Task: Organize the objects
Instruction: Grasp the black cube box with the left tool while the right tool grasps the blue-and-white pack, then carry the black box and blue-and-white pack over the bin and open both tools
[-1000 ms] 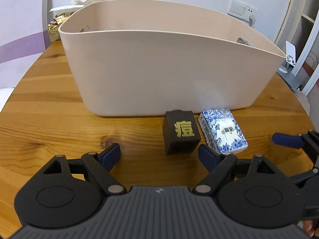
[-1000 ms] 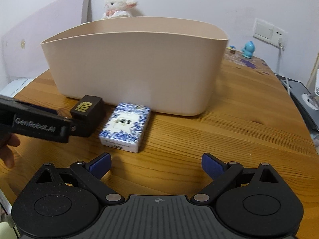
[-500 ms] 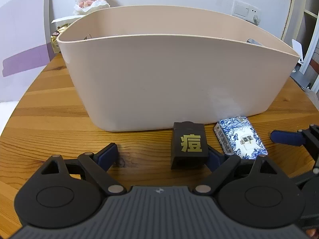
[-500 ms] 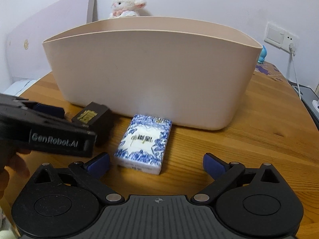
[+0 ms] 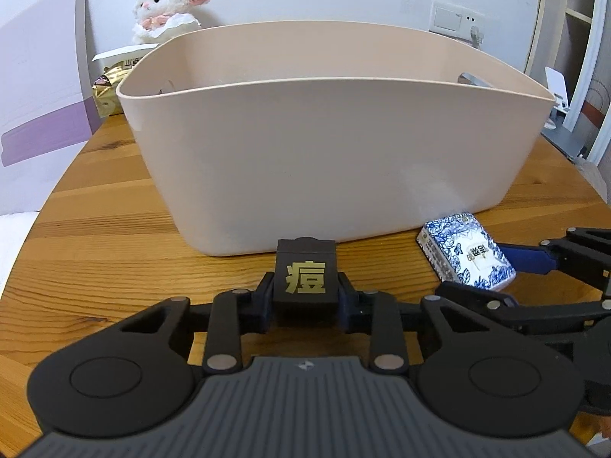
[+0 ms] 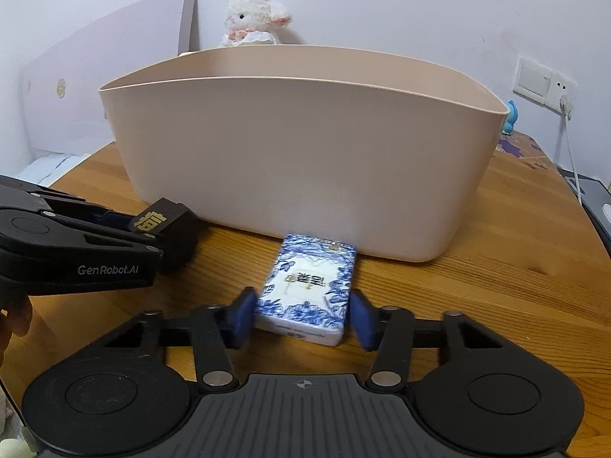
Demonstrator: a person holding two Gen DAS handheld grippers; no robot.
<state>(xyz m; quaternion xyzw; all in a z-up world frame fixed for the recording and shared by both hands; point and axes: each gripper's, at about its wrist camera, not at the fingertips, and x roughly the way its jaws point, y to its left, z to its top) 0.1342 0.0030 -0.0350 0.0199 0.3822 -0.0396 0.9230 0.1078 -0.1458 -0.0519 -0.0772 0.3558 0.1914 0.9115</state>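
A small black box (image 5: pixel 305 274) with a gold character sits between the pads of my left gripper (image 5: pixel 305 299), which is shut on it just in front of the beige tub (image 5: pixel 324 152). To its right a blue-and-white patterned packet (image 5: pixel 464 250) lies flat on the wooden table (image 5: pixel 95 259). In the right wrist view that packet (image 6: pixel 309 286) lies between the blue pads of my right gripper (image 6: pixel 303 318), which press on its two long sides. The left gripper (image 6: pixel 76 244) with the black box (image 6: pixel 168 225) shows at the left there. The tub (image 6: pixel 298 160) stands right behind both.
A plush lamb (image 5: pixel 164 11) and a gold packet (image 5: pixel 107 91) sit behind the tub at the left. Wall sockets (image 6: pixel 542 80), a white cable (image 6: pixel 571 160) and a blue figurine (image 6: pixel 511 116) are at the right. A hand (image 6: pixel 15 316) holds the left gripper.
Both grippers moved forward and shut, the left on the black box, the right on the blue-and-white packet. Both were open half a second ago.
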